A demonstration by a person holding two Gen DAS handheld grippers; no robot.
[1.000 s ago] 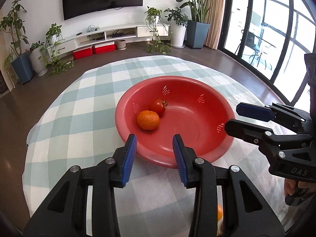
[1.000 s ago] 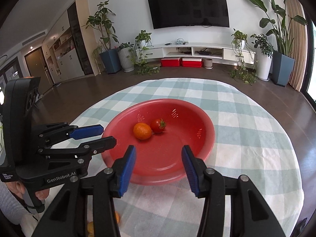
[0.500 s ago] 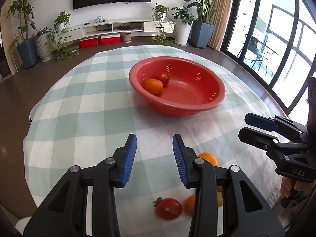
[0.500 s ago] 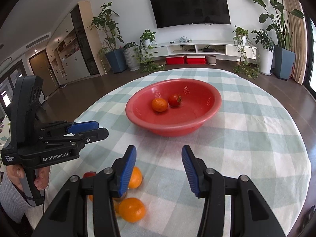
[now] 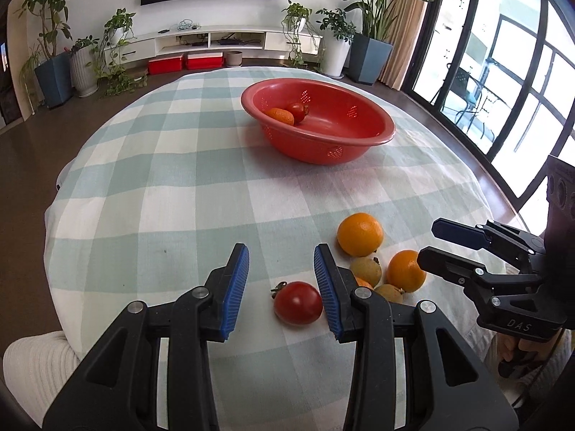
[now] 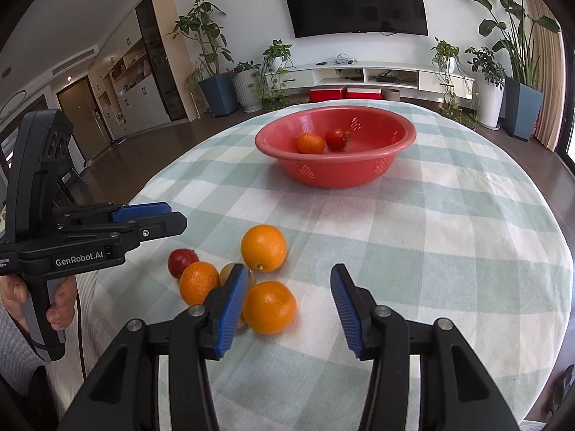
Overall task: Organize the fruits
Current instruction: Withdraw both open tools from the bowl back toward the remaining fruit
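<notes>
Both grippers have drawn back from the bowl. Left gripper point(image 5: 281, 289) and right gripper point(image 6: 289, 310): fingers spread, empty. Near: loose tomato point(image 5: 298, 302), oranges point(image 6: 263, 248), unsorted on counter point(image 6: 449, 237). Far: red bowl point(image 6: 359, 172), holding two fruits.

Legible markings, two found. White lettering "GenRobot.AI" runs along the black side body of the left gripper point(image 6: 161, 217), read from the right wrist view. Raised letters "DAS" sit on the black lower body of the right gripper point(image 5: 436, 242), read from the left wrist view. No other text is readable.
</notes>
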